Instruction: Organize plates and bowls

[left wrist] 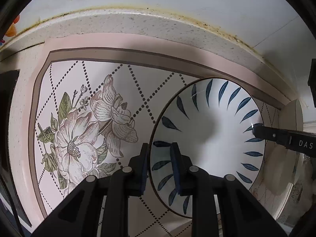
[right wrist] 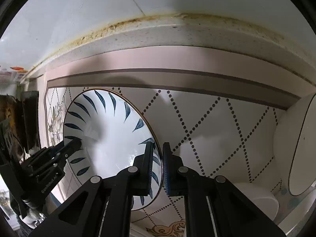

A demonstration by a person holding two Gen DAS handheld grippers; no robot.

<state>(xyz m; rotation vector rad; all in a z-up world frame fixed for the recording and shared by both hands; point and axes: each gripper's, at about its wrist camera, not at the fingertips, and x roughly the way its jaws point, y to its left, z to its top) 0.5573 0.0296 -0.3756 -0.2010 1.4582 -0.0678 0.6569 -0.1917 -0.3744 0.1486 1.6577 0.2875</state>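
While both grippers point steeply down over the worktop [left wrist: 126,25], each has its jaws narrowed onto the rim of the same bowl [left wrist: 207,138], a white one with dark blue leaf strokes radiating around its inner wall. From the left wrist camera, the left gripper [left wrist: 161,167] straddles the bowl's rim at about 8 o'clock, one pad outside the wall and one inside, pressing on it. The right gripper [left wrist: 254,127] reaches in at 3 o'clock of that view, its dark tip on the opposite rim. From the right wrist camera, the right gripper [right wrist: 158,165] clamps the rim at about 4 o'clock of the bowl [right wrist: 110,138], with the thin dark edge of the rim running between the two pads. The left gripper [right wrist: 78,144] shows at 8 o'clock there, its tip on the far rim.

The bowl sits over a floral mat [left wrist: 88,118] with a dotted diamond pattern and a pink and brown border; whether it rests on the mat or is lifted off it I cannot tell. A second white dish [right wrist: 304,144] with a dark rim stands at 3 o'clock of the right view, well apart from the held bowl, and a plain white bowl [right wrist: 260,201] lies below it at 4 o'clock. White wall tiles [right wrist: 79,9] rise behind the stained back edge of the worktop.
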